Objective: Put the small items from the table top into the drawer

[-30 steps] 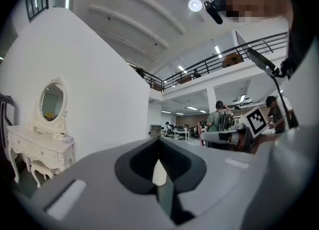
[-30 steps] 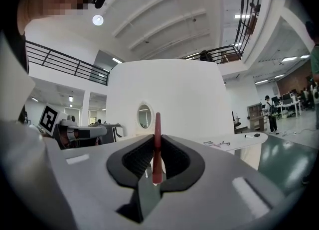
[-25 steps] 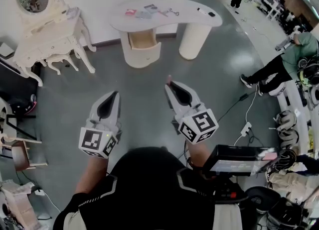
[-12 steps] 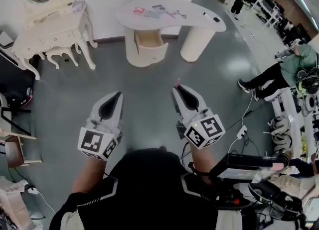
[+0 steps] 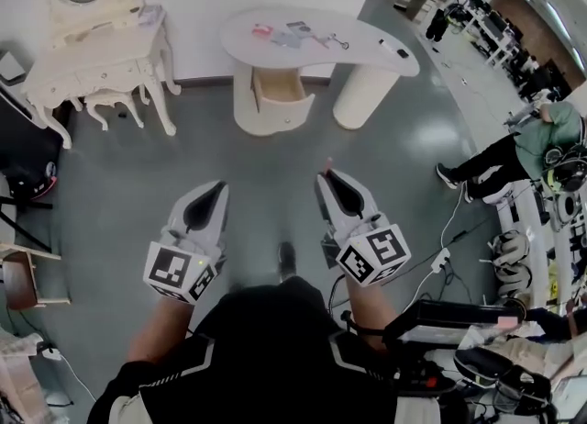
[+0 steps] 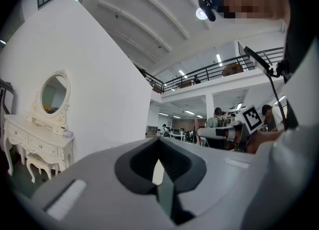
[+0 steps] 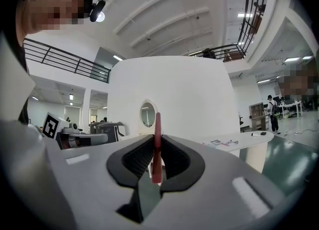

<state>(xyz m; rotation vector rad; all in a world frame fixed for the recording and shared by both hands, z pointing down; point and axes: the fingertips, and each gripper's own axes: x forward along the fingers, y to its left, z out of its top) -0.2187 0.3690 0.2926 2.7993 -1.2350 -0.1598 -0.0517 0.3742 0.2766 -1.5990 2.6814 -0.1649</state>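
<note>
The white curved table (image 5: 367, 32) stands ahead by the wall, with several small items on its top: a pink one (image 5: 263, 31), grey ones (image 5: 295, 27) and a black one (image 5: 401, 52). Its drawer (image 5: 278, 90) hangs open below the top. My right gripper (image 5: 326, 174) is held over the floor, well short of the table, shut on a thin red stick-like item (image 7: 157, 144) that pokes up past the jaw tips. My left gripper (image 5: 218, 186) is level with it, jaws together and nothing between them (image 6: 159, 142).
A white vanity dresser with an oval mirror (image 5: 92, 55) stands left of the table. A person (image 5: 514, 151) stands at the right near desks. A power strip and cables (image 5: 442, 255) lie on the grey floor at the right; a chair (image 5: 23, 271) is at the far left.
The table and dresser have shifted in the head view as I walk over the floor. Both grippers keep their pose, and the red item stays in the right jaws.
</note>
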